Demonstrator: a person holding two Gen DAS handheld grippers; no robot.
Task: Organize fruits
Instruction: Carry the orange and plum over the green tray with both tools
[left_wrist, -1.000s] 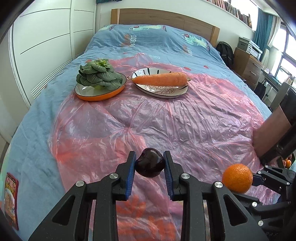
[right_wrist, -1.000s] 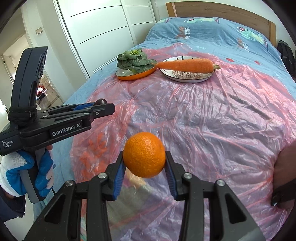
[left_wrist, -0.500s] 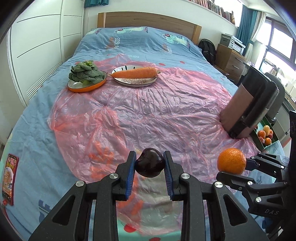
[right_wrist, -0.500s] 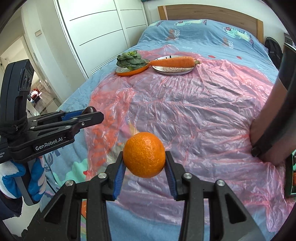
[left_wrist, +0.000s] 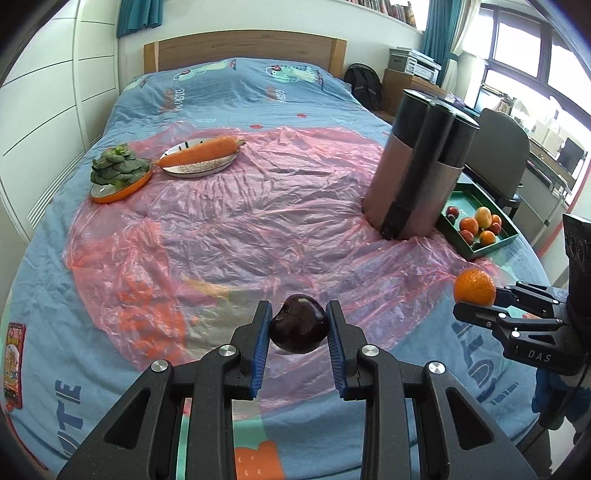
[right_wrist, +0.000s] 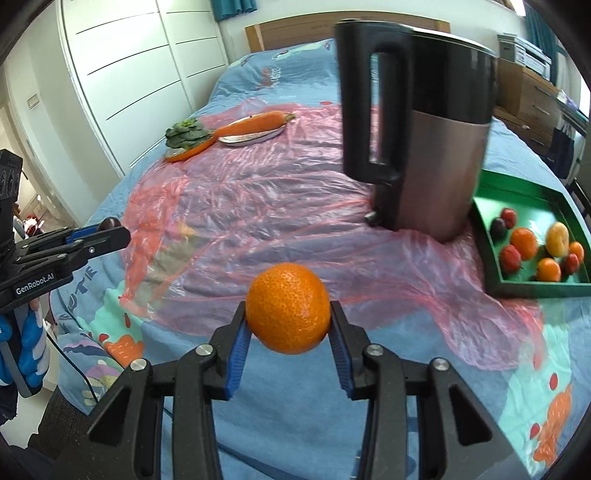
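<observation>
Bed (left_wrist: 221, 92) | left gripper (left_wrist: 298, 334) (marked GenRobot.AI) clamps plum (left_wrist: 299, 323) | right gripper (right_wrist: 288, 330) (DAS) clamps orange (right_wrist: 288, 306)

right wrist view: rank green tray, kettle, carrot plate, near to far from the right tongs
1. Green tray: right of the right tongs, at the near bed edge, holding fruit.
2. Kettle: upright just behind the tray's left side; close to the tray, but its base sits slightly farther.
3. Carrot plate: far left, toward the headboard.
</observation>
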